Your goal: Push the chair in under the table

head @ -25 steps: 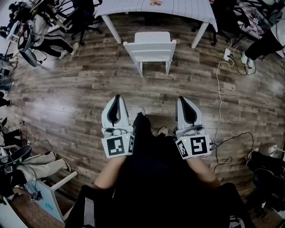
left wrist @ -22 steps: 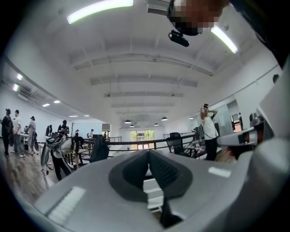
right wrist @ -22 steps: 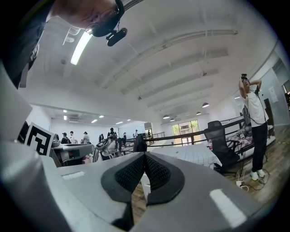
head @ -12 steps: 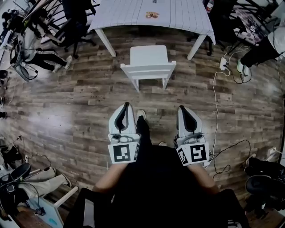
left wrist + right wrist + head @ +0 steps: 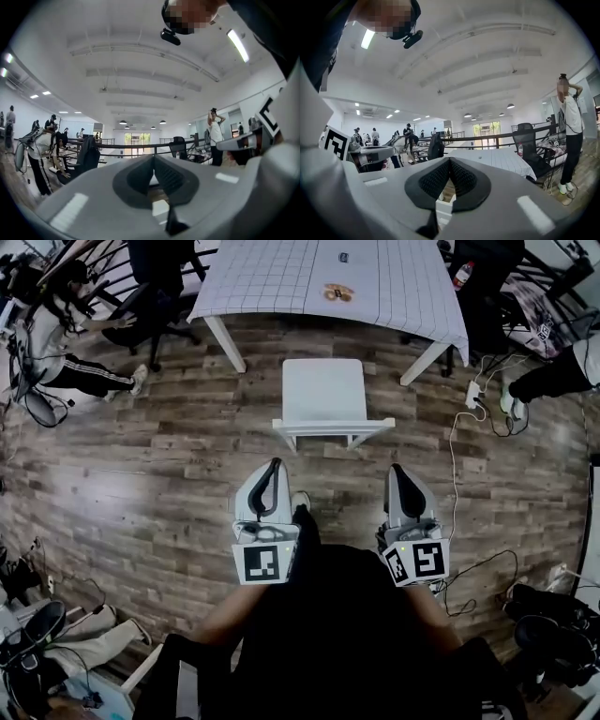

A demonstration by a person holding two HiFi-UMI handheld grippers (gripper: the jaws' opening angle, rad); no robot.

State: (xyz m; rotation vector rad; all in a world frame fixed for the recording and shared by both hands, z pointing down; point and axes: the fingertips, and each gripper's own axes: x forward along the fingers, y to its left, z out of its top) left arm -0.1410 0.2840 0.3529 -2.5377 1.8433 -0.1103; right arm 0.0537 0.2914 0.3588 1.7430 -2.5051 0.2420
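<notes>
The white chair stands on the wooden floor in front of the cloth-covered bench. Its seat faces the bench and its back rail faces the person. A strip of floor still shows between seat and bench, so the chair has not gone under. It looks to sit where it did a second ago. What has changed is the person, who has walked up to it. The left tongs and right tongs, well short of the chair before, now hover just behind the back rail, one toward each end, without touching it. Both pairs are pressed together on nothing. The approach looks almost finished, and the push itself has probably yet to begin, likely with the closed tips set against the rail.
</notes>
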